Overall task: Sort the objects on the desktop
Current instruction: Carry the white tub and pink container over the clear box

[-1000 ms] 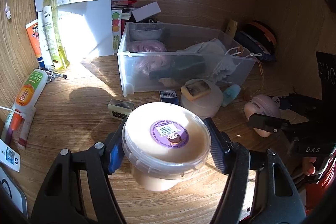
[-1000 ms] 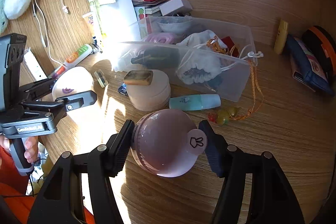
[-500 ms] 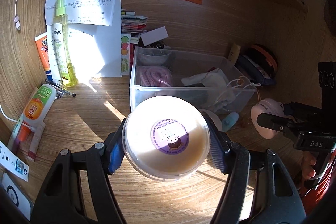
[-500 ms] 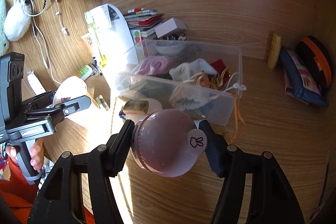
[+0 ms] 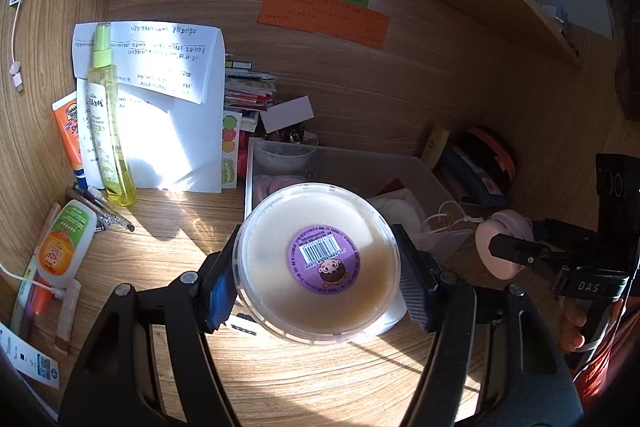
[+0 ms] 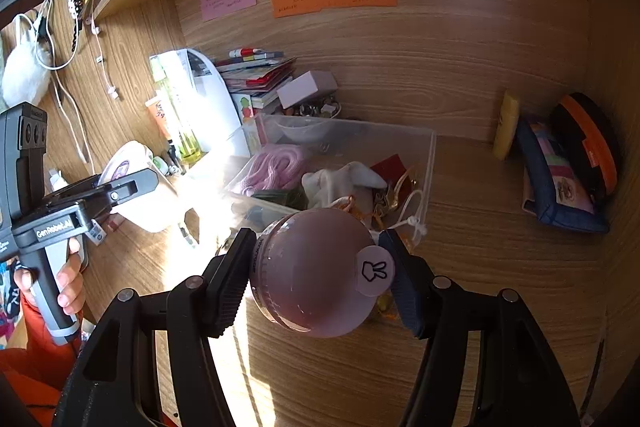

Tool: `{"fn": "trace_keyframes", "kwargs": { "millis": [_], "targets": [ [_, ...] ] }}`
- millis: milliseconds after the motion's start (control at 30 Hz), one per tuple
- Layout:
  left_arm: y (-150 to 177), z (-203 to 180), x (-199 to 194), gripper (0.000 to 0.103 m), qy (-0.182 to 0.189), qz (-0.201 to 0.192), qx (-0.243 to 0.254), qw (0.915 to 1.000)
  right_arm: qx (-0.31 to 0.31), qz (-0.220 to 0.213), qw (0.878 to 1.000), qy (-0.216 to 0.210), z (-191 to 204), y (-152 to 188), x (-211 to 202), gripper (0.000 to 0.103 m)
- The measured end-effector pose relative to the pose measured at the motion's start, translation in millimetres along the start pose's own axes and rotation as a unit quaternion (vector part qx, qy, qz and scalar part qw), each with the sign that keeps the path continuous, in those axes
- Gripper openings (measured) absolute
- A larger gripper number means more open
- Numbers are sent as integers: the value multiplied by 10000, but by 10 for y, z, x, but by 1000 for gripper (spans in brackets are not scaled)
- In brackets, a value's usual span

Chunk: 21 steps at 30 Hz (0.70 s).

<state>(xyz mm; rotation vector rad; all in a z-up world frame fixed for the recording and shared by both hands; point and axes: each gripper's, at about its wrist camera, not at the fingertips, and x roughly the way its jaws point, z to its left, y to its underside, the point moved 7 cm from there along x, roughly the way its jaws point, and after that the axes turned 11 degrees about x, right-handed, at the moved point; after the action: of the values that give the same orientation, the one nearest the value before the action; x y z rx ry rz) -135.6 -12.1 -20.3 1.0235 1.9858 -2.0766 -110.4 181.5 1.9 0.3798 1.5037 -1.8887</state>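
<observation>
I have the left gripper clamped on the cream tub, jaws roughly half open around its rim, at lower centre of the left wrist view. My right gripper pinches the pink round case the same way, at lower centre of the right wrist view. Both are held clear of the desk, in front of the clear bin at mid-frame. I judge this the carry step; next I need each item over its place before letting go.
</observation>
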Motion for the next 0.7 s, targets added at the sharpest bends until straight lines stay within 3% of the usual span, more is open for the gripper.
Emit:
{"fn": "trace_keyframes", "kwargs": {
  "millis": [333, 700],
  "targets": [
    [-302, 114, 138, 68, 115, -69, -17, 9999, 51, -119, 9999, -17, -63, -265, 66, 60],
    [-491, 192, 517, 68, 242, 141, -60, 9996, 132, -141, 9998, -13, -174, -577, 241, 60]
  ]
}}
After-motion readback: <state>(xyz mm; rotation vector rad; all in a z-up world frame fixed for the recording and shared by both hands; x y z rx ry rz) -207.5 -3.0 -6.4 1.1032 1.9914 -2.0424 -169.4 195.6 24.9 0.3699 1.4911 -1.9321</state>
